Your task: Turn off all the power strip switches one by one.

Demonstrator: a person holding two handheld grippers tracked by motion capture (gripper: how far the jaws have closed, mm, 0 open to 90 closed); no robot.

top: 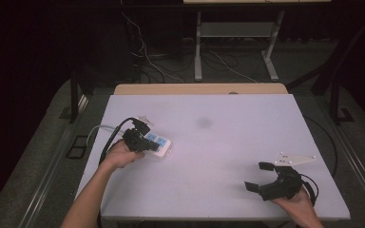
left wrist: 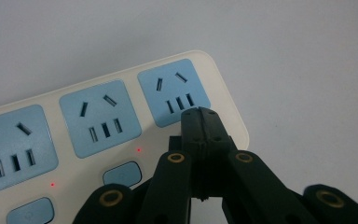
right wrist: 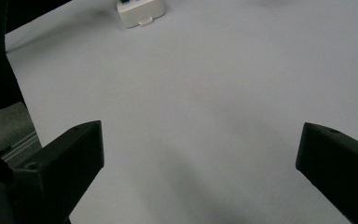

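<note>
The left gripper (left wrist: 199,114), jaws pressed together, sits over the power strip (top: 160,144) at the table's (top: 228,142) left (two red lights glow); the right gripper (top: 259,176) waits wide apart. What remains, I cannot tell.

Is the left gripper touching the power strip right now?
Cannot tell. In the left gripper view the left gripper, jaws shut, overlaps the power strip near its end socket, but no contact or gap is plainly visible.

White-topped table (top: 228,142), white power strip (top: 159,145) with blue sockets lying flat near its left edge
</note>
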